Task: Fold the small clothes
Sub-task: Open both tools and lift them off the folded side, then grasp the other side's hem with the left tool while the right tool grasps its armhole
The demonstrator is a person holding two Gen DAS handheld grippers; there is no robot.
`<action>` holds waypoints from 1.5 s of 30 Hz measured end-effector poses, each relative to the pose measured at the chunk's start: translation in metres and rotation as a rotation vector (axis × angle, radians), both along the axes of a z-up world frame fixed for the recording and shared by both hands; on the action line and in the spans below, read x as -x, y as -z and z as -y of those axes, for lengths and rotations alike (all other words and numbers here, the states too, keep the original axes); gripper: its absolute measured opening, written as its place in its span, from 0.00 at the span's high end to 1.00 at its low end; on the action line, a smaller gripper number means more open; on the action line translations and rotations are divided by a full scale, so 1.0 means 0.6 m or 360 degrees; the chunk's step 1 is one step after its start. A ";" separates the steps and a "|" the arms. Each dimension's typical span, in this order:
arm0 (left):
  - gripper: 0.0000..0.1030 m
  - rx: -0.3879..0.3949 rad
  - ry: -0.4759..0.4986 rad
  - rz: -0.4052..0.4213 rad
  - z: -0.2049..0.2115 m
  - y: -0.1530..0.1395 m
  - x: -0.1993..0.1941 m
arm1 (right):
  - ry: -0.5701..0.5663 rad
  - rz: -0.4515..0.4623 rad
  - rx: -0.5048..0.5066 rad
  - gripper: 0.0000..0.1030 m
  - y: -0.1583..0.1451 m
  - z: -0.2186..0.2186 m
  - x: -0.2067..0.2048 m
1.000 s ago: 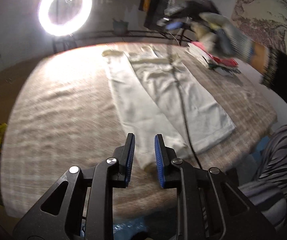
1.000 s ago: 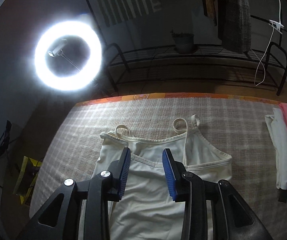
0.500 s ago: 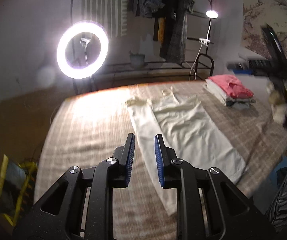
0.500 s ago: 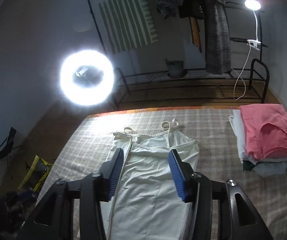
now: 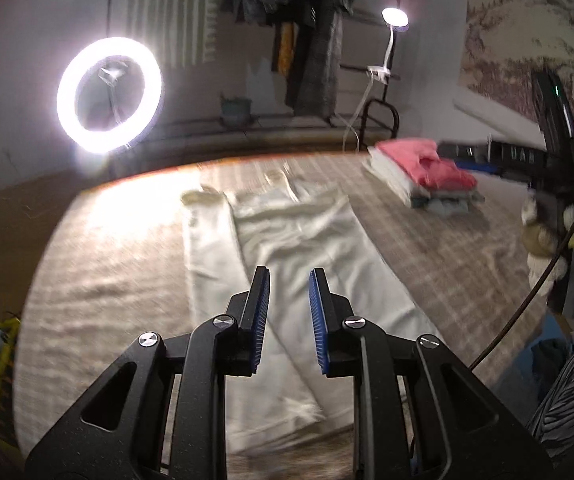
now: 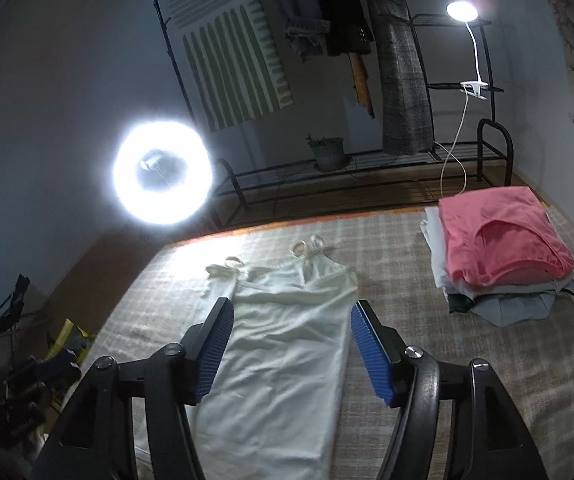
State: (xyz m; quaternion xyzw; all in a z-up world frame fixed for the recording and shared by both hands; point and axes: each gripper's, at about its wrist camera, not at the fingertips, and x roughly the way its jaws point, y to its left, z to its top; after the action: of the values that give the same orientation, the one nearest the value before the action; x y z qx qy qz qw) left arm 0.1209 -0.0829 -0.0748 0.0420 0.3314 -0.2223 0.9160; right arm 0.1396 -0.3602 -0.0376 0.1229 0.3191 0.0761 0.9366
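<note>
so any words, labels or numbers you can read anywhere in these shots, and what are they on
None can be read for certain.
Pale marks on the right gripper body, seen from the left wrist view: too blurred to read.
Striped wall hanging: only green bars, no lettering.
Cream camisole and pink top on the folded stack: no visible label or print.

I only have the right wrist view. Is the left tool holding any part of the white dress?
Observer: No. The left tool hangs open above the white dress, with nothing between its fingers.
Operator: My view cuts off the hem. Can you see it?
Observer: Yes, the hem lies on the checked cover, near its close edge.
Operator: Where is my right tool from there?
Observer: Far right, raised in a gloved hand. The right tool points toward the folded stack.
</note>
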 end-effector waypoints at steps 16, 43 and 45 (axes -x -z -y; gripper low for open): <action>0.82 -0.0172 0.0227 -0.0220 0.168 0.167 0.051 | -0.0013 -0.0248 -0.0306 0.47 0.134 0.135 -0.046; 0.64 -0.0283 0.0615 -0.0328 0.314 0.213 0.102 | -0.0004 -0.0410 -0.0440 0.49 0.215 0.163 -0.192; 0.55 -0.0291 0.0615 -0.0332 0.316 0.216 0.105 | -0.0005 -0.0438 -0.0411 0.49 0.224 0.161 -0.203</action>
State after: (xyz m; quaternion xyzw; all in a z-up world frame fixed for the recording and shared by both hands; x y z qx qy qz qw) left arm 0.0580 -0.2727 -0.2041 0.1642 0.4289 -0.3656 0.8096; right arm 0.2612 -0.4565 -0.1723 0.2509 0.4320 0.1003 0.8605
